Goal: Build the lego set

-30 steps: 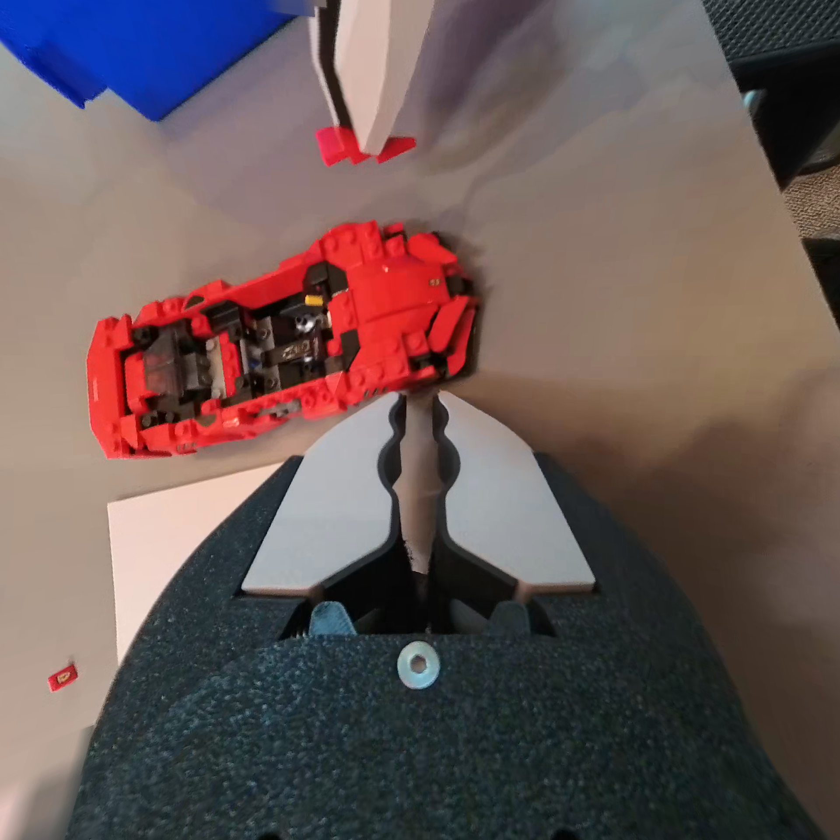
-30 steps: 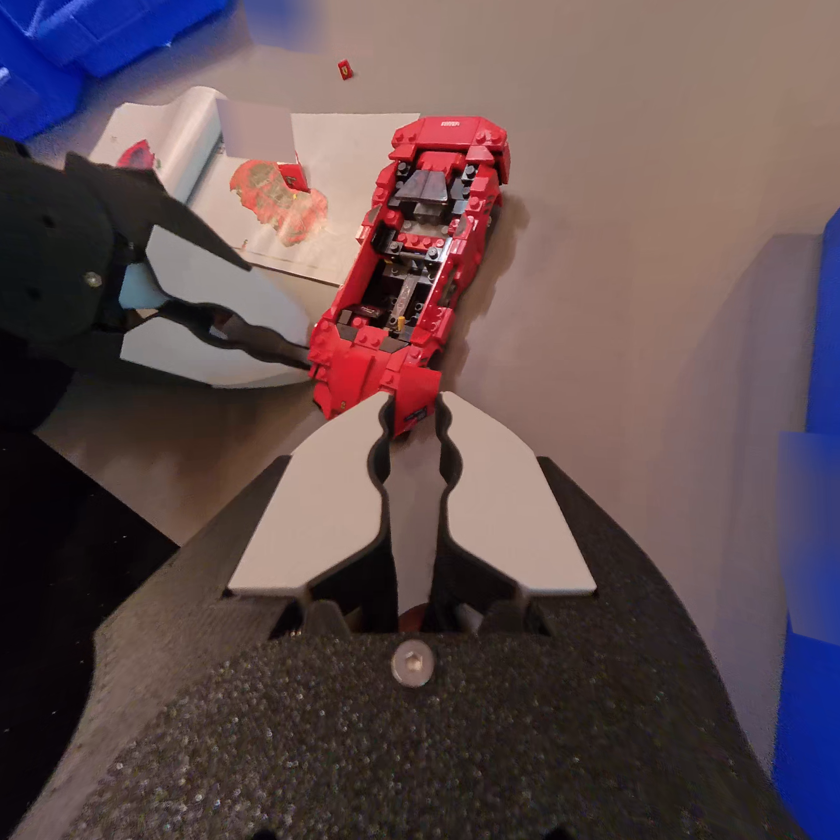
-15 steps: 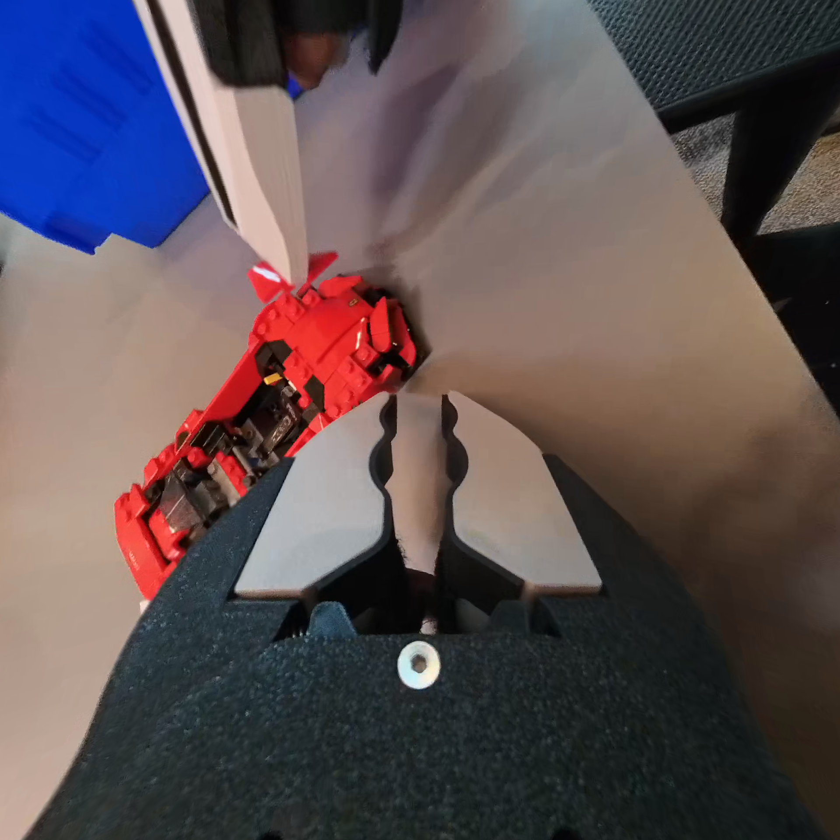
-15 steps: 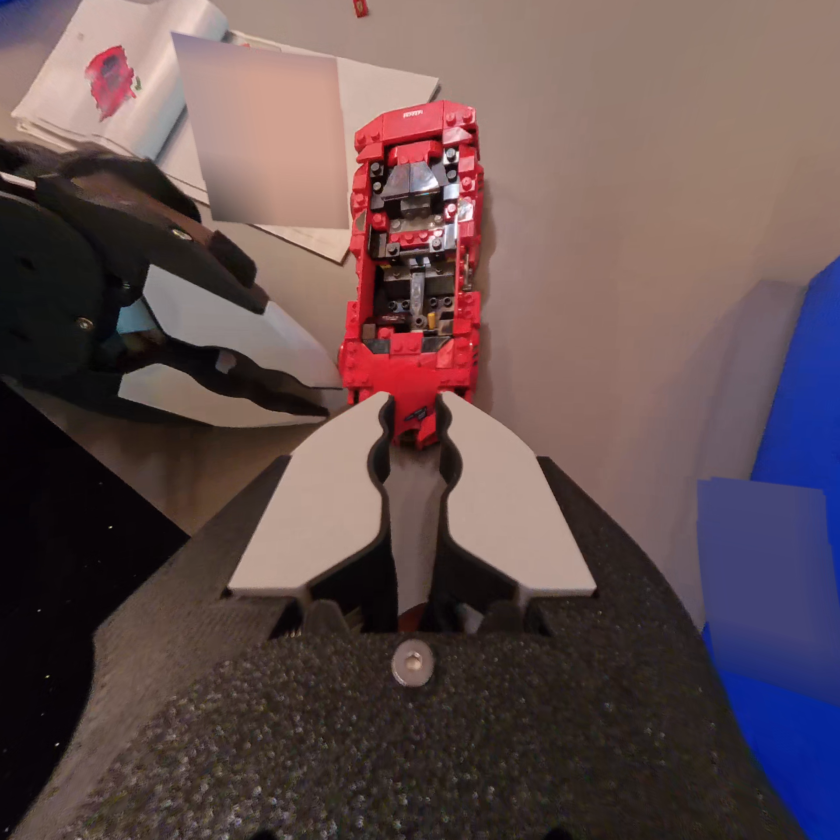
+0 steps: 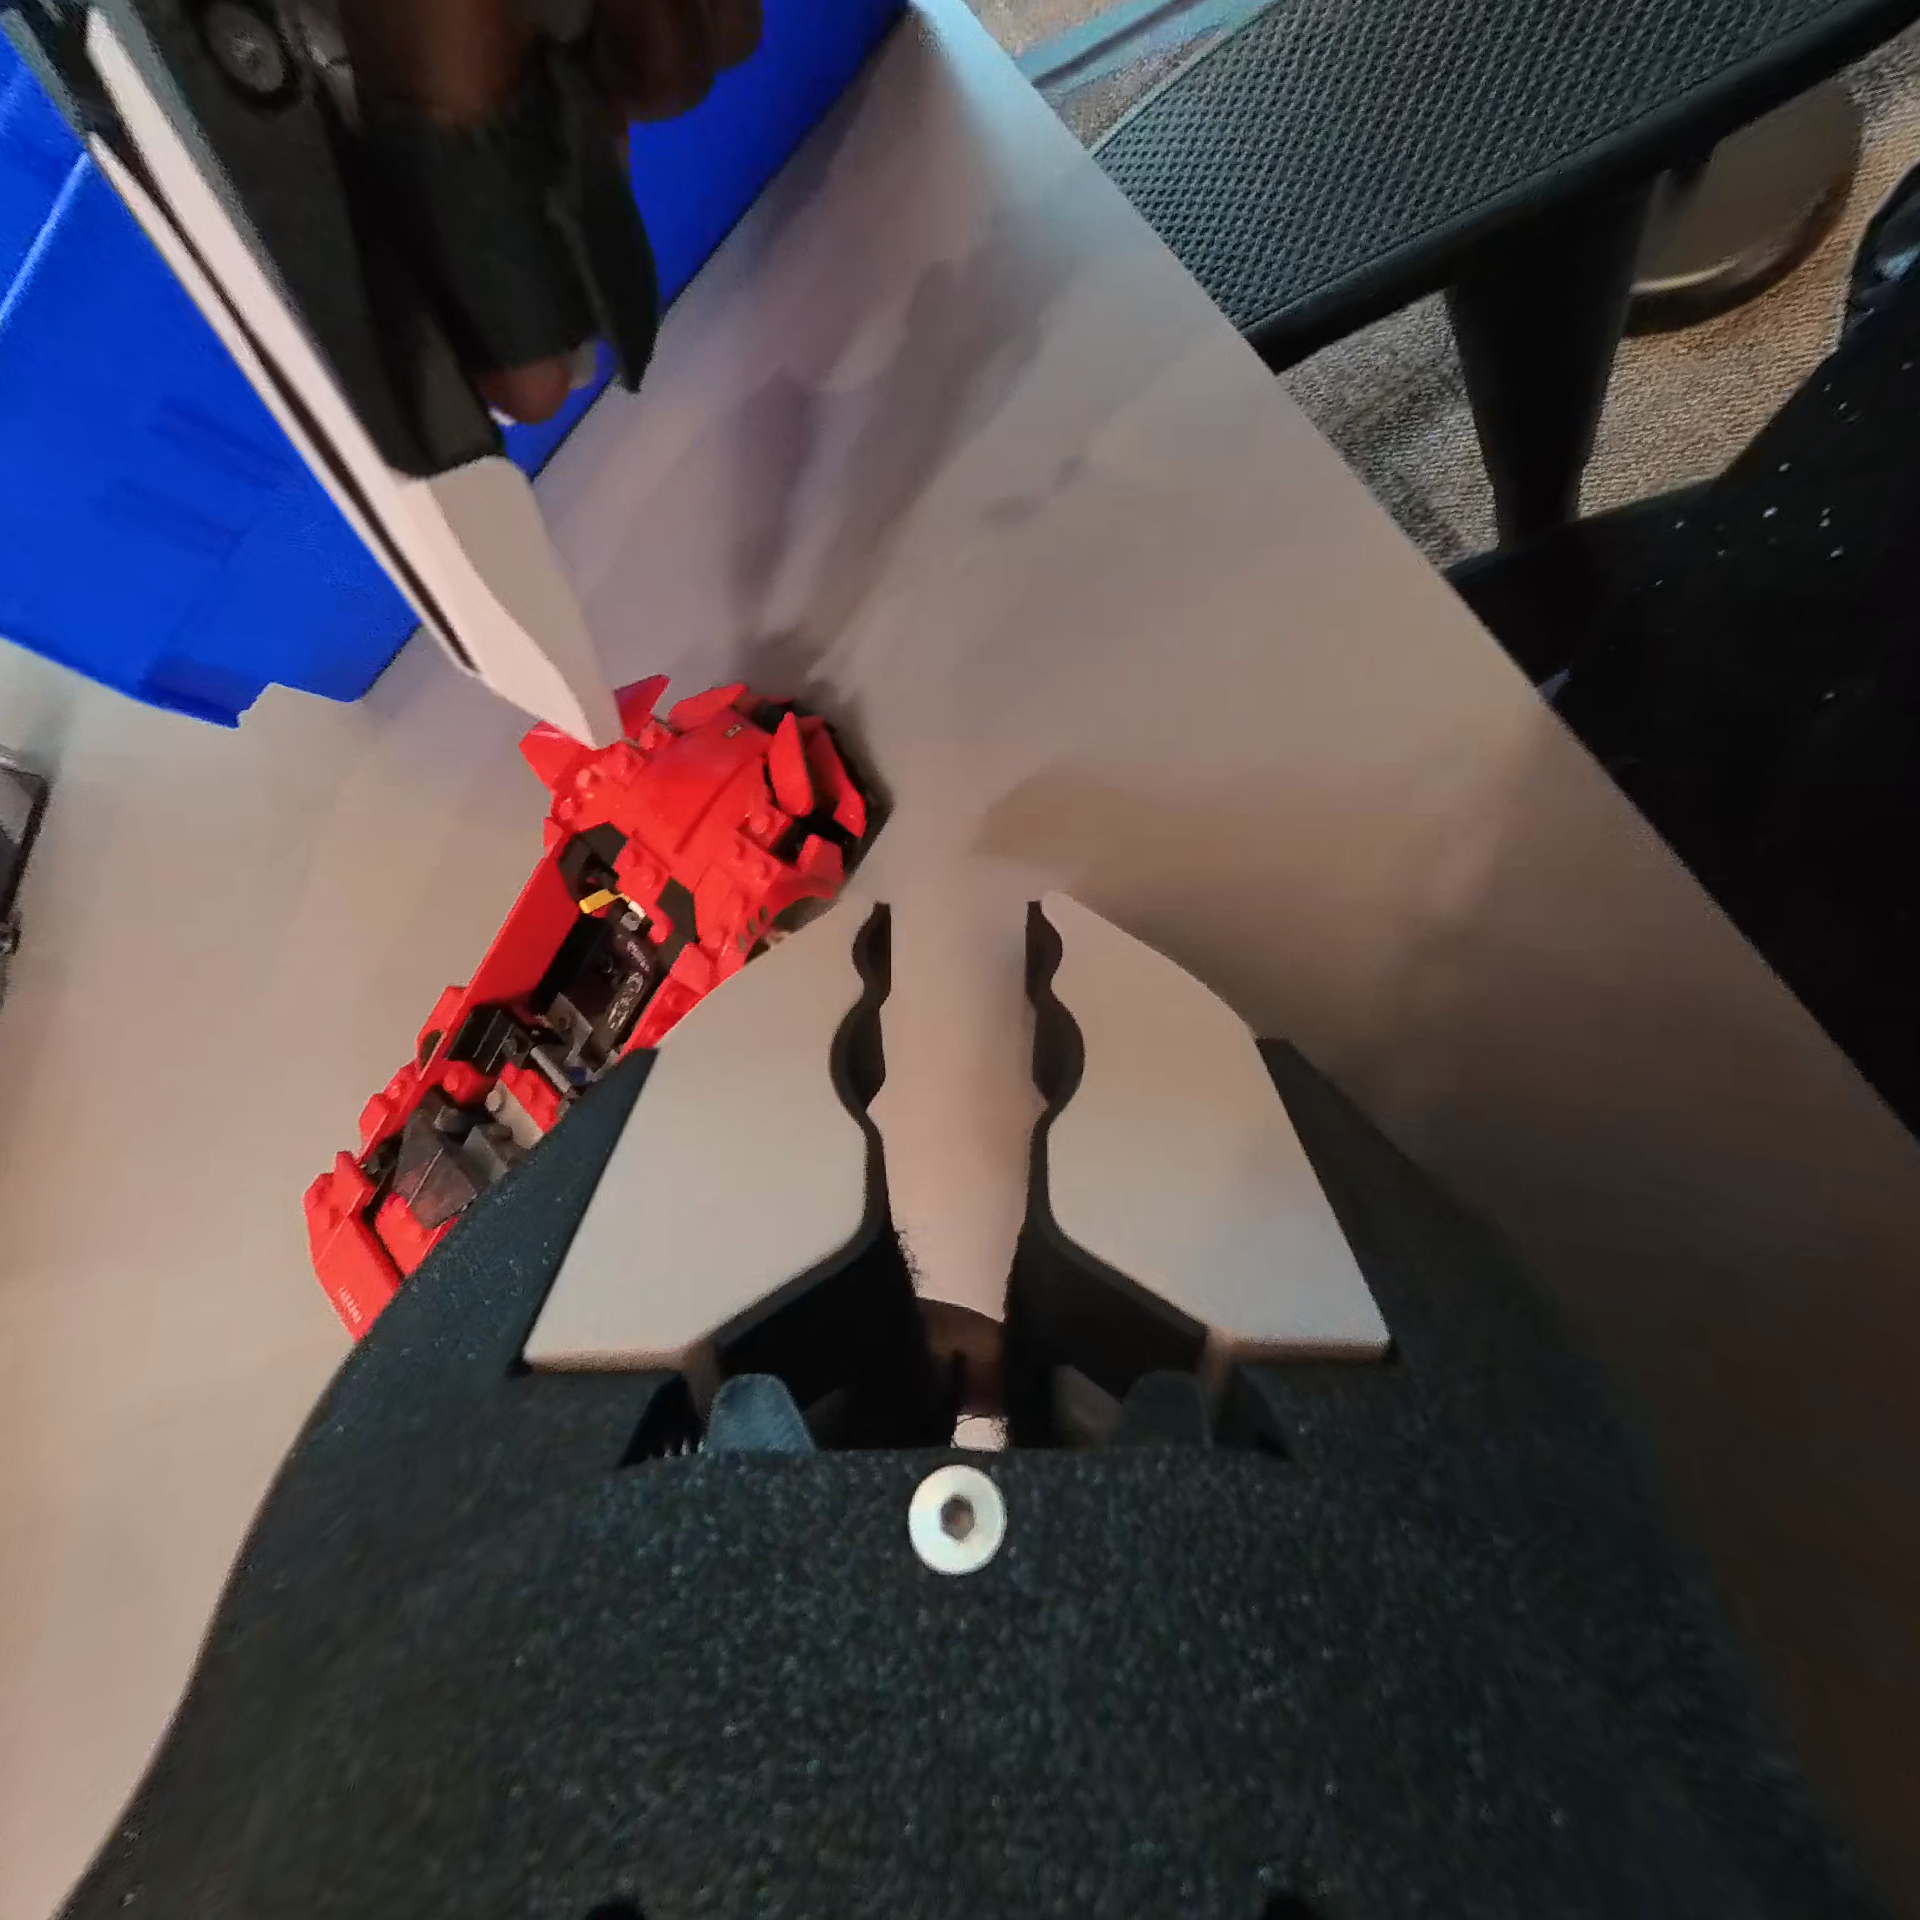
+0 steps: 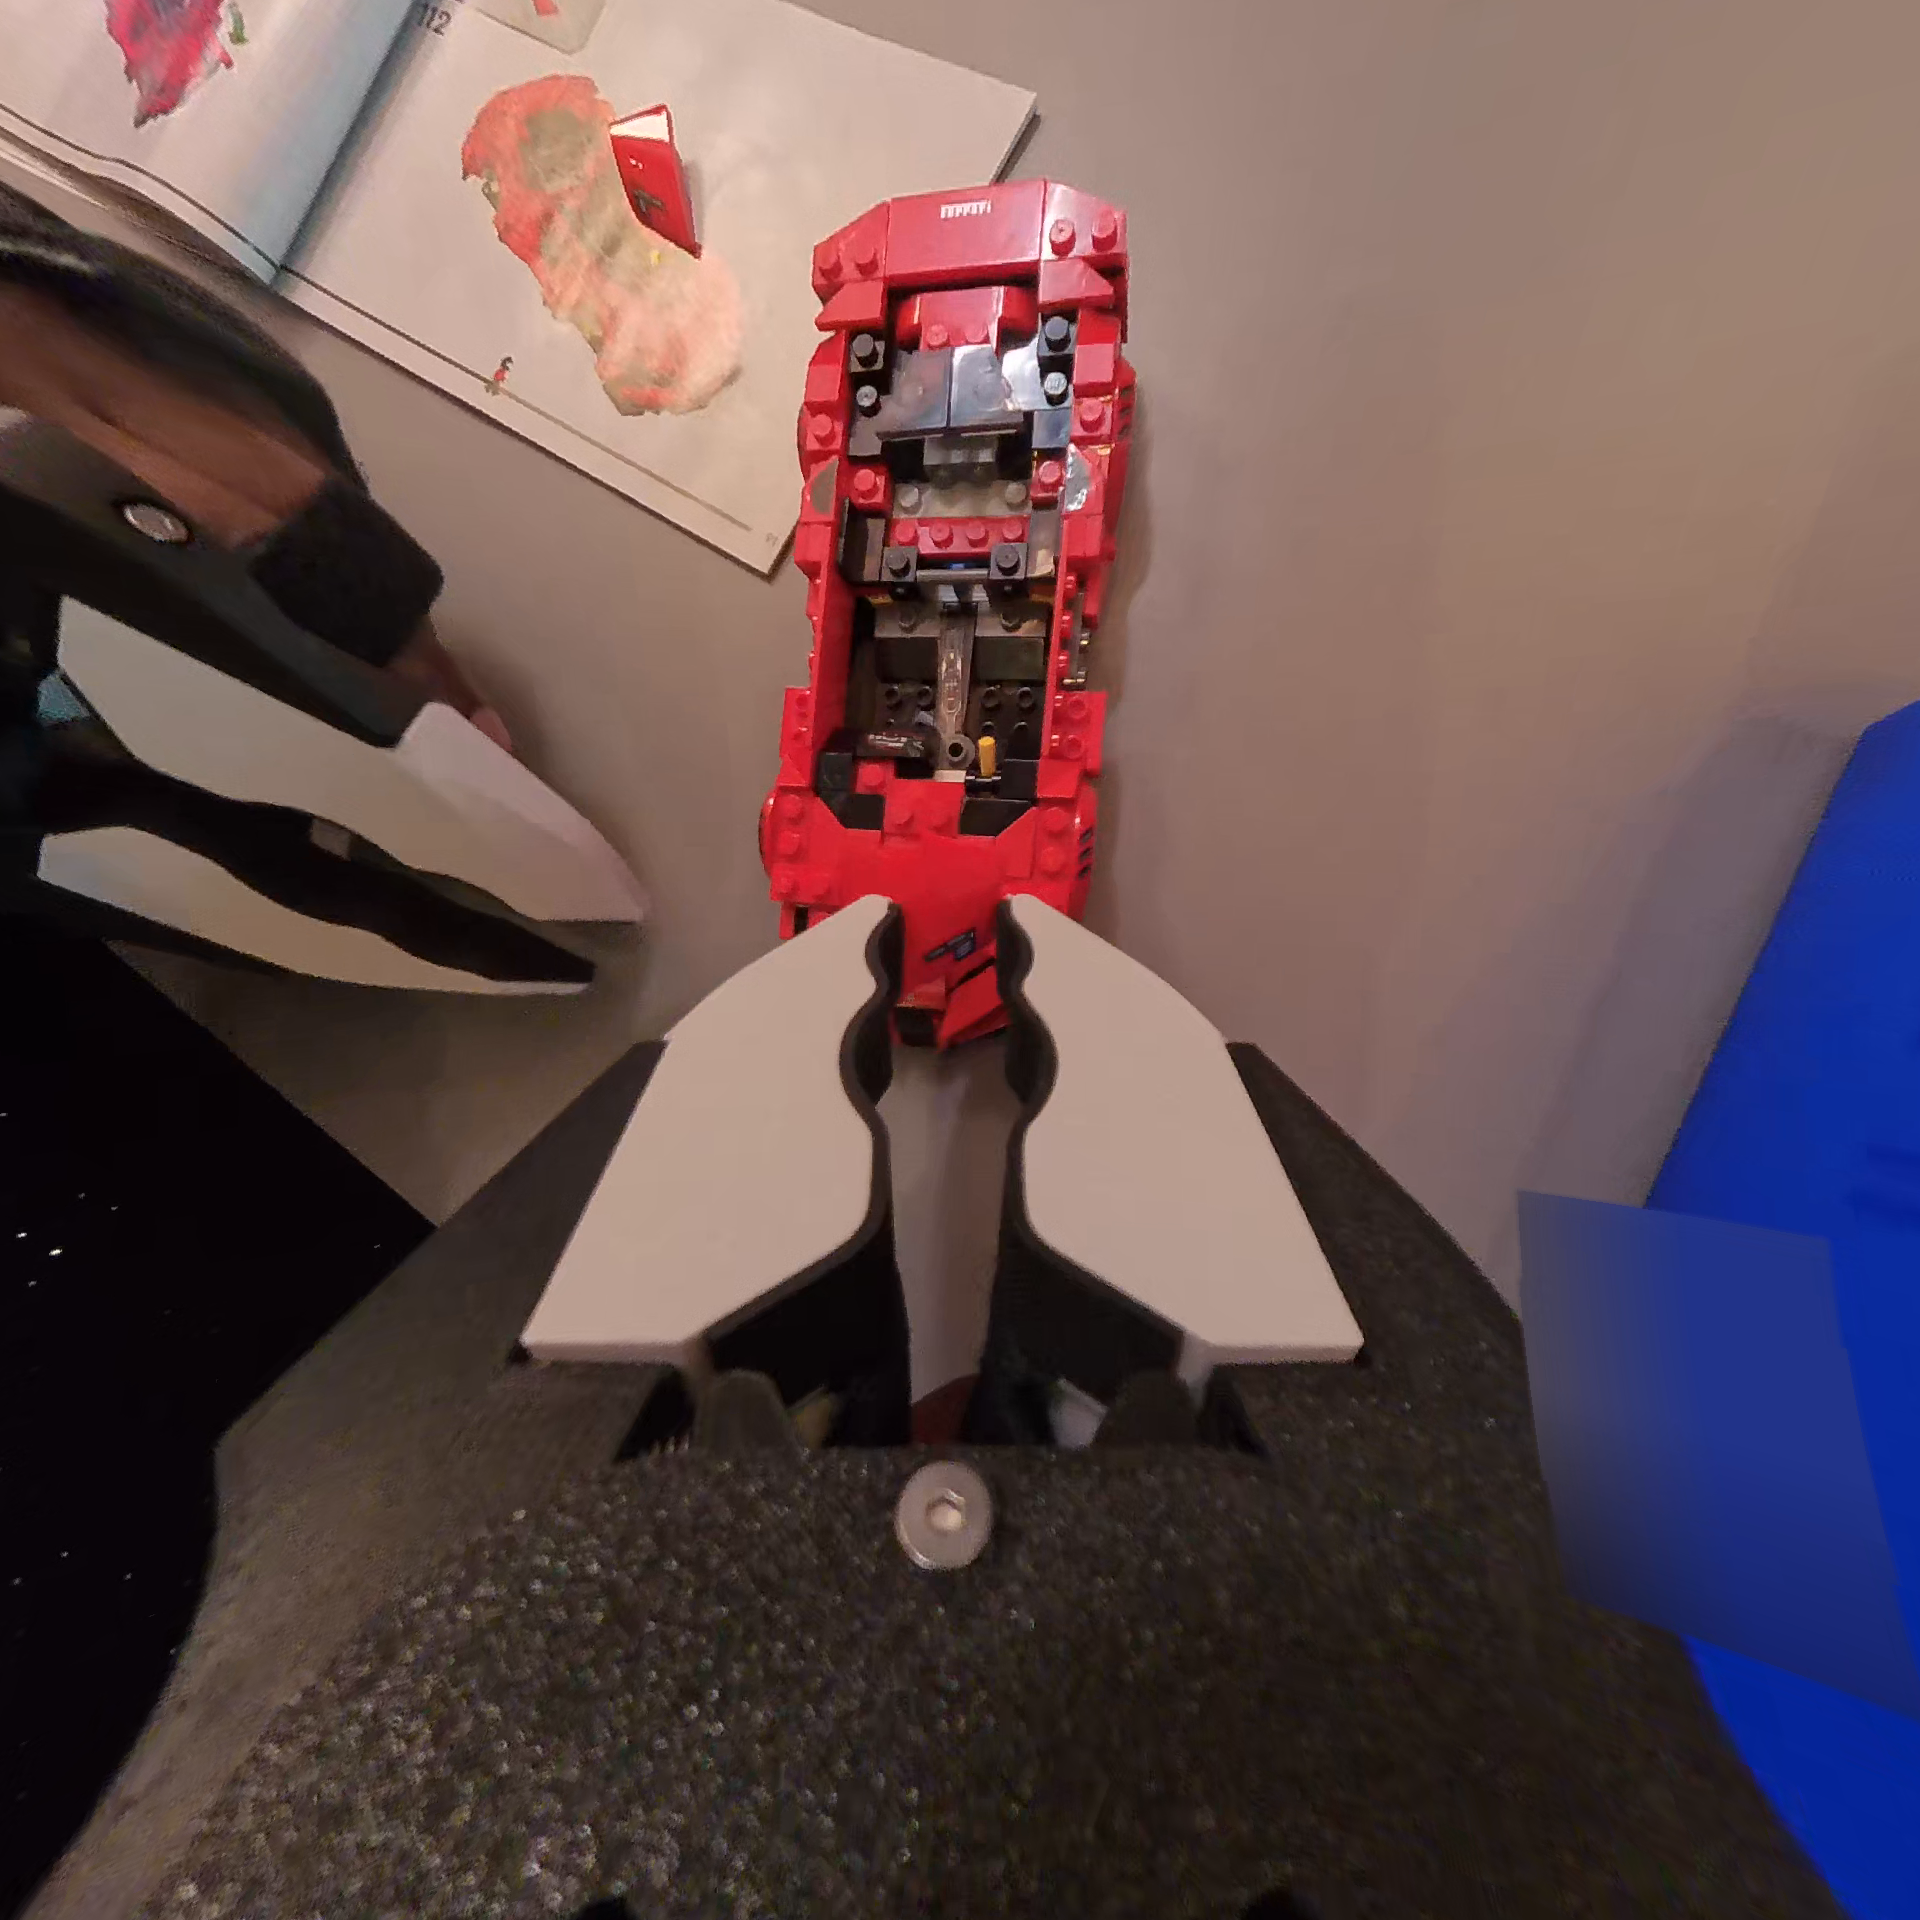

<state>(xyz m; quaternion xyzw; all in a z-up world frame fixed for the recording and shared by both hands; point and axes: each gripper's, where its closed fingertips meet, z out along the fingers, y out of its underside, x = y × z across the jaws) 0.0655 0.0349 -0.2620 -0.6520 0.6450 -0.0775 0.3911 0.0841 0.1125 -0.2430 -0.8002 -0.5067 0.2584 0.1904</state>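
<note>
The red lego car (image 6: 935,852) lies on the grey table, roof off, its black and grey inside showing. My right gripper (image 6: 948,912) is shut on a small red piece (image 6: 961,987) and holds it against the car's near end. In the left wrist view the car (image 5: 707,821) lies slanted at the left, and the right gripper (image 5: 592,717) touches its far end with the red piece (image 5: 644,696). My left gripper (image 5: 958,909) is open and empty, just right of the car's side. It also shows in the right wrist view (image 6: 603,945), left of the car.
An open instruction booklet (image 6: 790,125) lies beyond the car at the left, with a small red piece (image 6: 655,177) on it. Blue bins stand at the table's side (image 5: 156,468) (image 6: 1818,1039). A black mesh chair (image 5: 1455,156) stands past the table edge.
The right gripper has brought the red piece down onto the car's end. The left gripper has swung off the car's side to the right, and its jaws have widened a little.
</note>
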